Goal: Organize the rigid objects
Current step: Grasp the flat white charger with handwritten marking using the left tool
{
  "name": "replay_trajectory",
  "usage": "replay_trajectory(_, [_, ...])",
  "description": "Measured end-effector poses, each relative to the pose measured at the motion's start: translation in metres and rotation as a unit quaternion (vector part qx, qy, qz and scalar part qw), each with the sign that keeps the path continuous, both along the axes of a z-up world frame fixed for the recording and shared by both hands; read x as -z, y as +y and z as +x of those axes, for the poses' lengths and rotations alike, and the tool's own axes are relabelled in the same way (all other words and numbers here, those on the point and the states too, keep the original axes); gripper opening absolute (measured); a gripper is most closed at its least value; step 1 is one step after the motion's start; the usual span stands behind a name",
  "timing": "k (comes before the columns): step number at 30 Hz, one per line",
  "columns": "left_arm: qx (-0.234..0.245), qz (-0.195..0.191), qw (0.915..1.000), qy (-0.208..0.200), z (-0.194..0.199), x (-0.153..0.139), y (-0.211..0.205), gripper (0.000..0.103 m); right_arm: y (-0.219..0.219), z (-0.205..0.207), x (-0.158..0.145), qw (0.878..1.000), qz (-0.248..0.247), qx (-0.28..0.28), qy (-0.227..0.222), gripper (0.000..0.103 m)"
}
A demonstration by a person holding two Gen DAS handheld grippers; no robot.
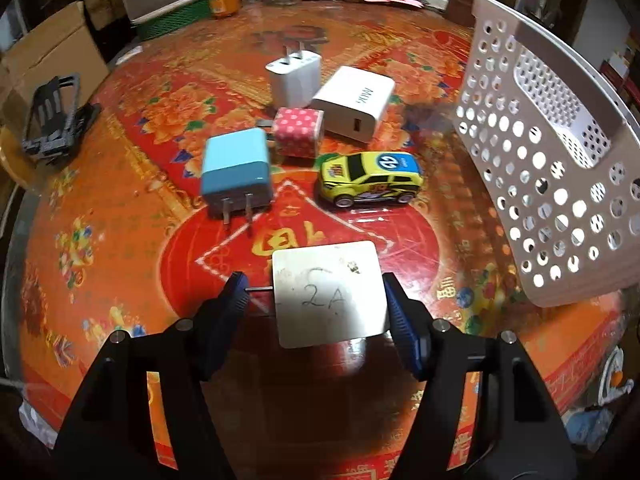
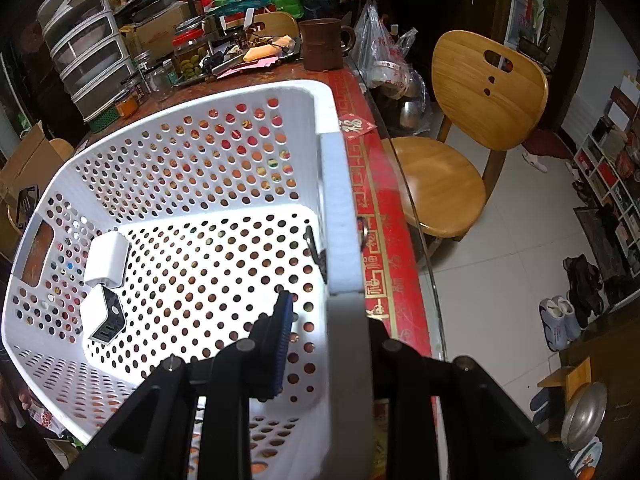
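Observation:
A flat white charger (image 1: pixel 330 294) marked "2A" lies on the red patterned table (image 1: pixel 120 248), its prongs pointing left. My left gripper (image 1: pixel 314 300) is shut on it: the left pad meets the prong tips and the right pad meets its side. Beyond it lie a blue charger (image 1: pixel 236 172), a pink dotted charger (image 1: pixel 298 132), two white chargers (image 1: pixel 294 80) (image 1: pixel 354 104) and a yellow toy car (image 1: pixel 370 178). My right gripper (image 2: pixel 344 312) is shut on the right wall of the white perforated basket (image 2: pixel 338 208), seen also at the right of the left wrist view (image 1: pixel 540 160). Two chargers (image 2: pixel 108 258) (image 2: pixel 104 316) lie inside.
A black folding stand (image 1: pixel 52 120) sits at the table's left edge. Drawer units (image 2: pixel 88 64), jars and a brown mug (image 2: pixel 322 44) crowd the far side. A wooden chair (image 2: pixel 460 140) stands off the table's glass edge on the right.

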State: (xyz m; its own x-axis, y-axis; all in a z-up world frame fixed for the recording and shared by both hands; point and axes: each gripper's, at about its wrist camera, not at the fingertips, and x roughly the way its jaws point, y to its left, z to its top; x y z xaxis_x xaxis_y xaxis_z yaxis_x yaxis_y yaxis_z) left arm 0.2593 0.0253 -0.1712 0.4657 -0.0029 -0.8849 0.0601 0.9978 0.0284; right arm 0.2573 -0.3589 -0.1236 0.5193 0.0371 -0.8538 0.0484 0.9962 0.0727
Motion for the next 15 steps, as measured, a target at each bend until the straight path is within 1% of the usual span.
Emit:
replay_trajectory(1, [-0.006,0.007,0.9999,-0.008,-0.002,-0.001,0.001,0.064,0.000,0.000,0.000,1.000,0.000,-0.001,0.000,0.025])
replay_trajectory(4, [-0.015,0.008,0.9995,-0.026,-0.008,-0.012,0.003,0.064,0.000,0.000,0.000,1.000,0.001,-0.001,-0.001,0.025])
replay_trajectory(7, [-0.010,0.030,0.9980,-0.055,-0.015,-0.036,-0.003,0.064,-0.001,-0.001,0.000,1.000,0.001,-0.003,-0.002,0.025])
replay_trajectory(13, [-0.001,0.046,0.9951,-0.087,-0.020,-0.075,-0.015,0.064,-0.002,0.000,0.000,1.000,0.006,-0.005,-0.005,0.025])
replay_trajectory(15, [0.004,0.049,0.9935,-0.102,-0.023,-0.094,-0.019,0.064,-0.003,0.000,0.000,1.000,0.008,-0.005,-0.005,0.025])
